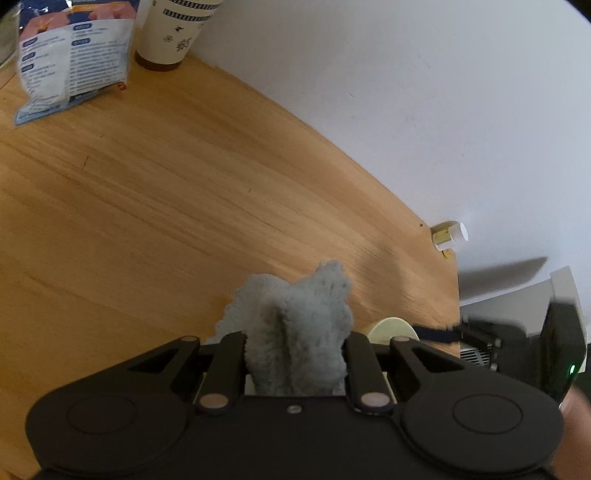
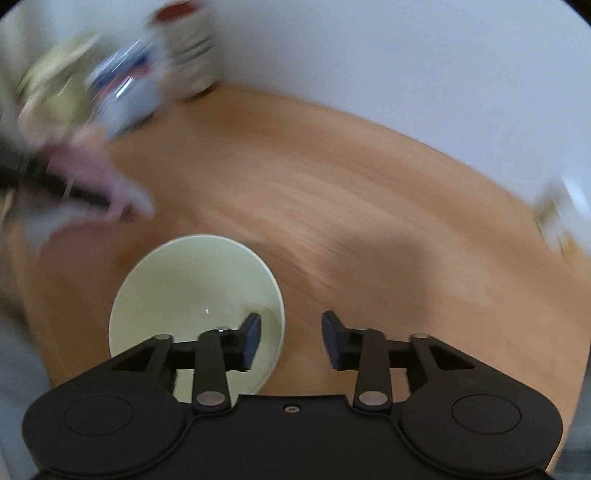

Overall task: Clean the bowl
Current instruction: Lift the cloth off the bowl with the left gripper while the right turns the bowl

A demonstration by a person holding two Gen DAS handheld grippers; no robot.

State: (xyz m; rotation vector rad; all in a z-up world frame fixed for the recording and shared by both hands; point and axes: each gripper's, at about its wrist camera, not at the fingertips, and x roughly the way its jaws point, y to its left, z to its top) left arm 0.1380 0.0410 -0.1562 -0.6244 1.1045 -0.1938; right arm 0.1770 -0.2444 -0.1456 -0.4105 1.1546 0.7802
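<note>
Right wrist: bowl (image 2: 195, 291) rim between spread jaws; bare table (image 2: 369, 221) beyond.

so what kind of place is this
Likely a home or office table against a plain white wall: a wooden tabletop holding a snack bag, a paper cup and a pale green bowl.

A printed bag (image 1: 72, 55) lies beside a paper cup (image 1: 171, 31) on the wooden table (image 1: 166, 184).
</note>
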